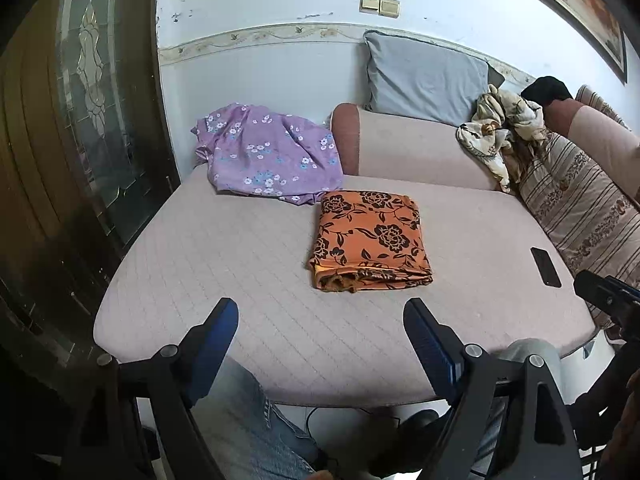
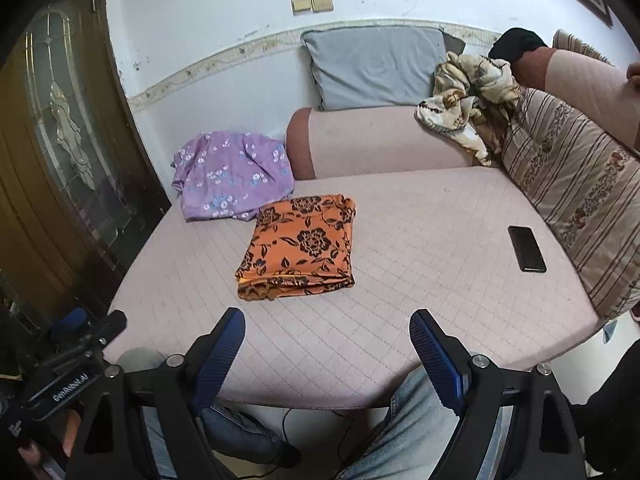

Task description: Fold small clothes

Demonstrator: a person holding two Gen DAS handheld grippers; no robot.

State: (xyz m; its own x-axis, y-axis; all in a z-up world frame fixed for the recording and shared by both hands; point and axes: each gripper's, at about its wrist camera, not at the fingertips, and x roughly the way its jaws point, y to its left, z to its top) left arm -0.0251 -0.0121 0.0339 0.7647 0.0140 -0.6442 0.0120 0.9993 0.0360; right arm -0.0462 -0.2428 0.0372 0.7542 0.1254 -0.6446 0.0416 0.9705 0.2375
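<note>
An orange cloth with black flowers (image 1: 370, 240) lies folded into a neat rectangle on the pink quilted seat (image 1: 240, 264); it also shows in the right wrist view (image 2: 300, 246). A purple floral garment (image 1: 266, 152) lies crumpled behind it at the back left, also in the right wrist view (image 2: 232, 174). My left gripper (image 1: 322, 312) is open and empty, hovering over the seat's front edge, short of the orange cloth. My right gripper (image 2: 328, 322) is open and empty too, at the front edge, to the right of the cloth.
A black phone (image 2: 527, 249) lies on the seat at the right. A striped cushion (image 2: 576, 196), a crumpled cream floral cloth (image 2: 464, 100) and a grey pillow (image 2: 376, 64) sit along the back. A dark glass door (image 1: 80, 120) stands at the left. The person's jeans (image 2: 412, 432) are below.
</note>
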